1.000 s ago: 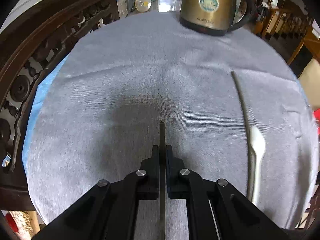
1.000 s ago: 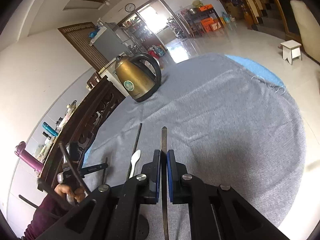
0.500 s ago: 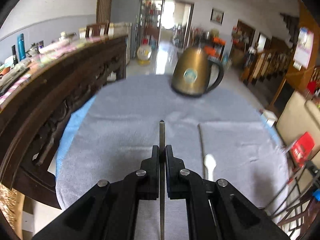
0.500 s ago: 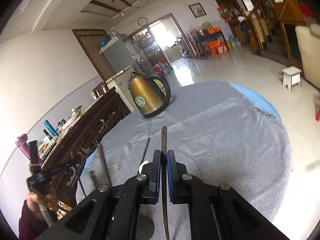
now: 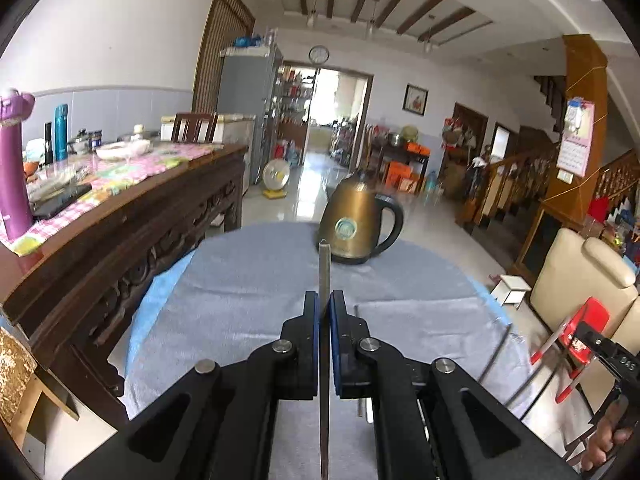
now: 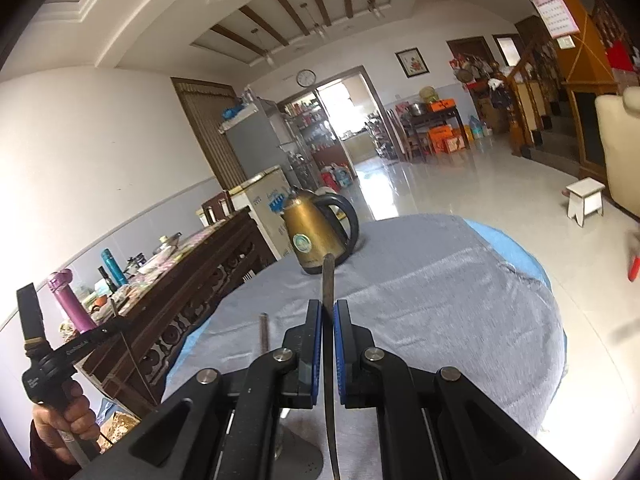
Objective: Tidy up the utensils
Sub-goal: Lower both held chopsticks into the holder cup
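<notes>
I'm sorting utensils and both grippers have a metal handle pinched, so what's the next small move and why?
Probably carry both down toward the spare utensil lying on the grey cloth. The left gripper and right gripper are each shut on a thin metal utensil, raised above the table, and a third handle lies on the cloth below.

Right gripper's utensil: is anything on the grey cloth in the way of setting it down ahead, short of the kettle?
Nothing visible. The utensil clamped in the right gripper has bare grey cloth ahead, up to the kettle. Another utensil's handle lies left of the gripper, off that line.
</notes>
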Demonstrator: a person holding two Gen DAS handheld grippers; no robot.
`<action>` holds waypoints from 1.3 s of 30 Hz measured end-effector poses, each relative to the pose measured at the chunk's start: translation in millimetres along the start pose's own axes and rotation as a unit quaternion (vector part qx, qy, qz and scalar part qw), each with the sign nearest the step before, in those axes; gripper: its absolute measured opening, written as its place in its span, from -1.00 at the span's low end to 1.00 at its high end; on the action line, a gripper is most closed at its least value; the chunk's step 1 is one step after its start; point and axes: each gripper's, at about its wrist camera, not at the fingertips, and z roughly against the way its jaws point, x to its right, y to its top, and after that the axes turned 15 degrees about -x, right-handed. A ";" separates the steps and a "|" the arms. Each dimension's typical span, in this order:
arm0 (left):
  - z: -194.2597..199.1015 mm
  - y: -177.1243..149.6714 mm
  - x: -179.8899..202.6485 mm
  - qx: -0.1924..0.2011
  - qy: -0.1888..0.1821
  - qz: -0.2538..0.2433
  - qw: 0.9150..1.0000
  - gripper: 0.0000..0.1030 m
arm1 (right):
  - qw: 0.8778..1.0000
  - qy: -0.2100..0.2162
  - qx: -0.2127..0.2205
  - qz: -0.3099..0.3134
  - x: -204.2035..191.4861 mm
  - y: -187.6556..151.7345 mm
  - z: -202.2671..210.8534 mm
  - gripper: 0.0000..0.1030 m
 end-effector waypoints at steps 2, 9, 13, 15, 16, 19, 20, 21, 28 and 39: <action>9.8 0.5 1.6 0.003 -0.006 -0.001 1.000 -0.90 | 1.000 0.007 0.007 0.008 -7.1 1.9 7.3 -0.87; 45.6 -0.9 10.4 0.020 -0.052 -0.007 0.998 -0.90 | 0.999 0.037 0.033 0.023 -30.4 4.6 25.1 -0.87; 60.9 -1.0 17.2 0.033 -0.075 -0.009 0.997 -0.90 | 0.997 0.053 0.045 0.024 -38.2 7.1 31.1 -0.87; 68.2 -1.1 22.2 0.041 -0.095 -0.008 0.995 -0.90 | 0.997 0.062 0.052 0.019 -39.8 7.6 33.5 -0.87; 71.7 -1.3 24.4 0.047 -0.100 -0.008 0.994 -0.90 | 0.996 0.067 0.057 0.016 -40.7 8.0 35.2 -0.87; 80.0 -2.5 28.9 0.070 -0.120 -0.008 0.990 -0.90 | 0.995 0.077 0.070 0.007 -41.6 9.8 35.9 -0.87; 82.5 -2.9 29.8 0.079 -0.127 -0.007 0.989 -0.90 | 0.994 0.083 0.076 0.002 -42.1 10.0 35.9 -0.87; 84.0 -3.3 29.9 0.085 -0.132 -0.007 0.987 -0.90 | 0.993 0.087 0.079 -0.002 -42.5 10.5 35.4 -0.87; 86.3 -6.4 36.4 0.119 -0.155 0.006 0.981 -0.90 | 0.993 0.083 0.079 0.010 -59.3 5.5 19.3 -0.87; 66.8 -15.1 59.1 0.140 -0.111 -0.002 0.984 -0.90 | 0.995 0.055 0.055 0.064 -77.5 -5.3 2.0 -0.87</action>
